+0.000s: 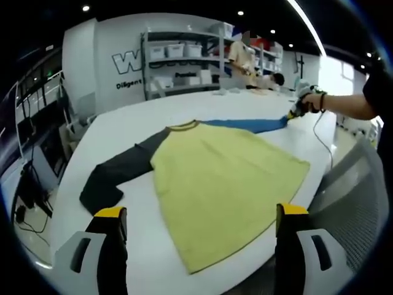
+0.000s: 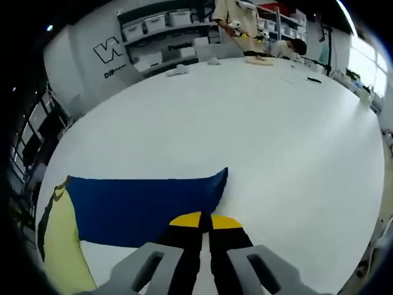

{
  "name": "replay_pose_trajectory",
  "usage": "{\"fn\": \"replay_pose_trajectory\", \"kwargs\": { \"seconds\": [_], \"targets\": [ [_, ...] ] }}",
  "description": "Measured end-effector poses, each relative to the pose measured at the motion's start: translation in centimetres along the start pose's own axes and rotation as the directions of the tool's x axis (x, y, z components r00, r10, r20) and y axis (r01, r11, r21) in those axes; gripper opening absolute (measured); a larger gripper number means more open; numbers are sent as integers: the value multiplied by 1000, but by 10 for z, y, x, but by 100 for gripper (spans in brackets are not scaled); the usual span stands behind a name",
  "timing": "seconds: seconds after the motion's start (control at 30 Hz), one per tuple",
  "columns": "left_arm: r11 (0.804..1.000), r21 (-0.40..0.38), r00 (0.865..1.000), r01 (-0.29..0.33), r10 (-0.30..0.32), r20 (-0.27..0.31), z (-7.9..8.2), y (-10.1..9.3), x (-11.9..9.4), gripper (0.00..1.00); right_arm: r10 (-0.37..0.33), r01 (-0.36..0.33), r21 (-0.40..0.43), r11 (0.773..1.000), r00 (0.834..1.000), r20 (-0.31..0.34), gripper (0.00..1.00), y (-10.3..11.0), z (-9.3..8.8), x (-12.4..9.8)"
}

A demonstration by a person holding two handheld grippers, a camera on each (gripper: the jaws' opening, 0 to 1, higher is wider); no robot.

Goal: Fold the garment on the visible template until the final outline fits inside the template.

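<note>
A shirt (image 1: 221, 184) with a yellow body lies spread flat on a big white table (image 1: 123, 123), its hem reaching the near edge. One sleeve is dark grey (image 1: 116, 175) and runs toward the table's left edge, its cuff end folded over on itself; the other is blue (image 1: 252, 125) and stretches toward the far right edge.

In the left gripper view, the left claw (image 1: 199, 221) hangs over the near edge with its yellow-tipped jaws wide apart, the shirt's hem lying between and beyond them, not touched. The right claw (image 1: 293, 114) shows small at the far right edge, held by a person's hand (image 1: 314, 100), right at the cuff of the blue sleeve.

In the right gripper view, the right claw (image 2: 206, 222) has its jaws pressed together at the corner of the blue sleeve (image 2: 147, 206); whether cloth is pinched between them cannot be told.

The back wall carries a large "W" cut off by shelves (image 1: 184, 61), and smaller writing beginning "Diligent", the rest hidden.
</note>
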State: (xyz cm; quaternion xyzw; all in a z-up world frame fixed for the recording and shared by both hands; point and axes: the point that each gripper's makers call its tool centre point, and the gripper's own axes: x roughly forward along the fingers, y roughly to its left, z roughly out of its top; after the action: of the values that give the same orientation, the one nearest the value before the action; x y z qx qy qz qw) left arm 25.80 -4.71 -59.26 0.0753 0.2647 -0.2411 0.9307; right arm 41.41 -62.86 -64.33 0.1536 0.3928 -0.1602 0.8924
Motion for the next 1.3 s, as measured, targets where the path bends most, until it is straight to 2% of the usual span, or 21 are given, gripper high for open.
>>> {"fn": "replay_pose_trajectory", "kwargs": {
  "seconds": [0.13,0.47,0.57,0.83,0.93,1.13,1.3],
  "targets": [
    [1000,0,1000,4,-4,-8,-1,0,0,99,35,-35,-24,999,999,24,0,23,12,-8],
    [1000,1,1000,16,-16,3,1,-2,-1,99,127,-124,-109,986,991,28,0,87,28,-17],
    [1000,5,1000,16,-16,0,1,-3,-1,99,181,-176,-114,978,983,31,0,116,33,-20],
    [1000,6,1000,19,-19,5,2,-4,-2,99,268,-261,-152,953,963,22,0,172,38,-25],
    [1000,6,1000,19,-19,5,2,-3,-2,99,308,-302,-158,940,951,15,0,197,39,-27],
    [1000,9,1000,18,-18,7,2,-3,-2,99,376,-370,-180,912,927,0,0,243,34,-33],
    [1000,5,1000,13,-13,9,3,-2,-2,99,426,-423,-203,883,904,-30,0,283,23,-39]
  ]
}}
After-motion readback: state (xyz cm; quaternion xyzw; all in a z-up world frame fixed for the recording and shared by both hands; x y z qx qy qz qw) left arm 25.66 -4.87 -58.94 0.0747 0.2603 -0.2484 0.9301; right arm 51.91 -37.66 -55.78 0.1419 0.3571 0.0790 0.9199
